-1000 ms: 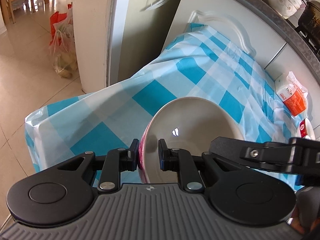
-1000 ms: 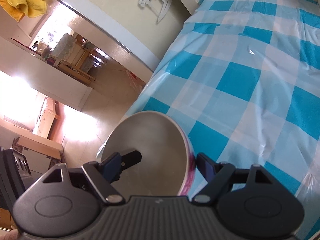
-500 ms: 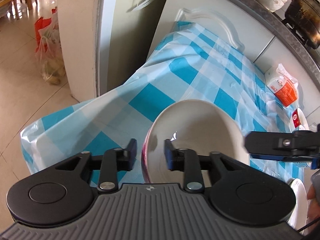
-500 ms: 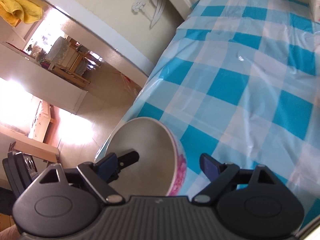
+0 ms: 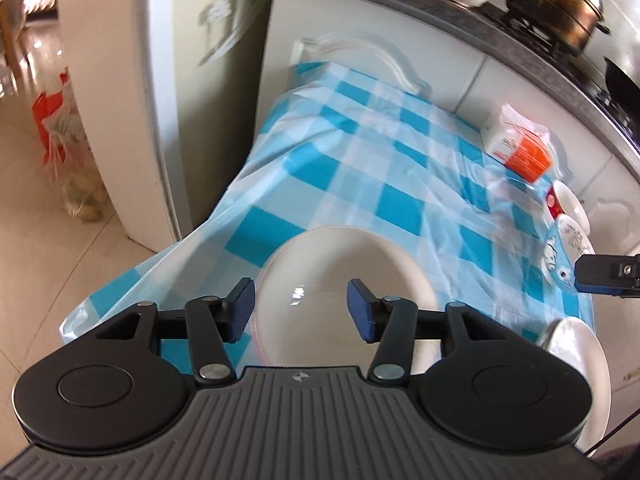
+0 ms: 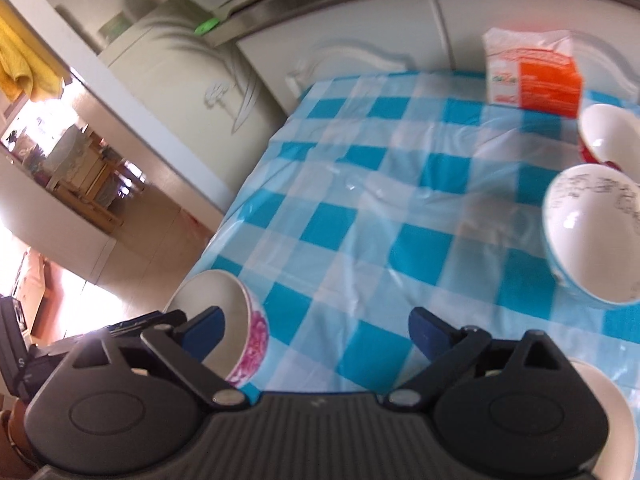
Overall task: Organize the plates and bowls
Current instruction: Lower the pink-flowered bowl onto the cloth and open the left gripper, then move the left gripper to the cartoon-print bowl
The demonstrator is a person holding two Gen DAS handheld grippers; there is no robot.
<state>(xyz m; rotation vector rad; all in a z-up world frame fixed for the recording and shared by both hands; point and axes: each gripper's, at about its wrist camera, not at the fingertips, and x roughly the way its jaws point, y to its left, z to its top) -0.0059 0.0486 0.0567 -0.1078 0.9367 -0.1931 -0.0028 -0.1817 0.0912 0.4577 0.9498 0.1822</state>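
Pink-patterned white ceramic bowl [image 5: 344, 280] sits empty on the blue-checked tabletop [image 5: 400, 184], near its front corner. Left gripper [image 5: 301, 310] jaws just spread off its rim; right gripper [image 6: 316, 332] jaws have widened too, gripping nothing.

Black gripper [image 5: 301, 309] bodies, blue pads [image 5: 239, 307], silver screws.

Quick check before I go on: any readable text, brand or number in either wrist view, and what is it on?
Nothing reads clearly.
Orange and white packet: printed lines and a small logo, too blurred to quote.
Blue-rimmed bowl: dark markings inside, writing or drawing, cannot tell.
Red bowl: no lettering legible.
Pink-patterned bowl: pattern only, no words.
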